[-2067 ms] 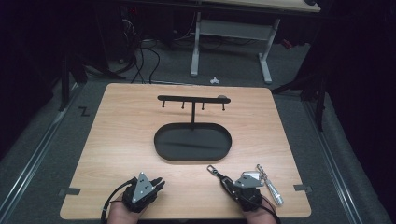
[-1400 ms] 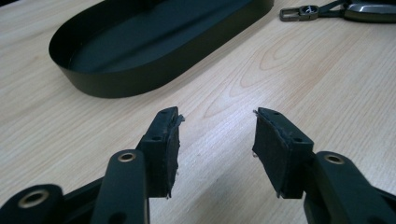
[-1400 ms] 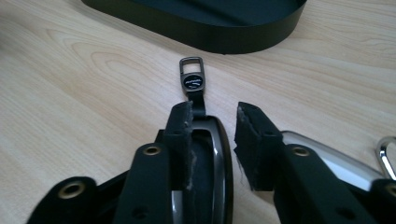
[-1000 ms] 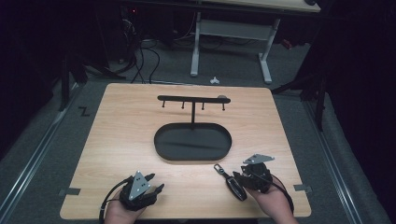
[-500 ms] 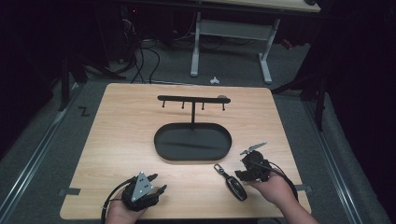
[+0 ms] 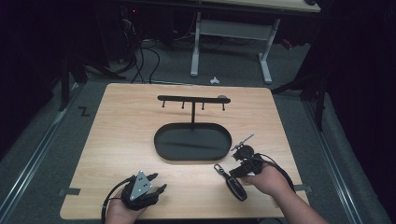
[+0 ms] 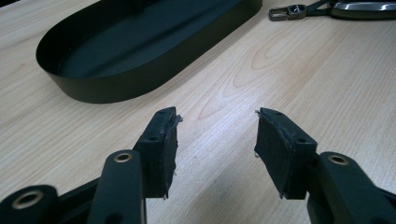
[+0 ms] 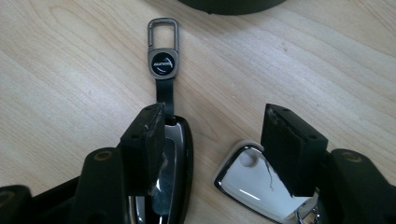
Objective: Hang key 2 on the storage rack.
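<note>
Car key fob, black with chrome trim, is seen lying flat on the tabletop near its front edge, right of centre, just beside the right hand. A short strap runs from its far end to a metal clip, which points toward the tray.

Right gripper is held low over the fob's right side. In the right gripper view the jaws are spread; they have just been opening. The fob is partly covered by one jaw, but nothing is pinched. A second chrome-rimmed object with a pale face lies between the jaws, close to the other one, and is not pressed either. What it is cannot be told.

Left gripper is placed at the front left of the tabletop, held in the left hand, with its grey three-cornered plate facing up. In the left gripper view its jaws are spread with bare wood between them; nothing is gripped. The clip and the end of the fob are seen at the top right of that view, well apart from these jaws.

Farther on, a black oval tray sits at the middle of the tabletop. A thin post rises from it and carries a black crossbar with small pegs.

Beyond the tabletop, grey floor, loose cables and the white legs of another desk are noted.
</note>
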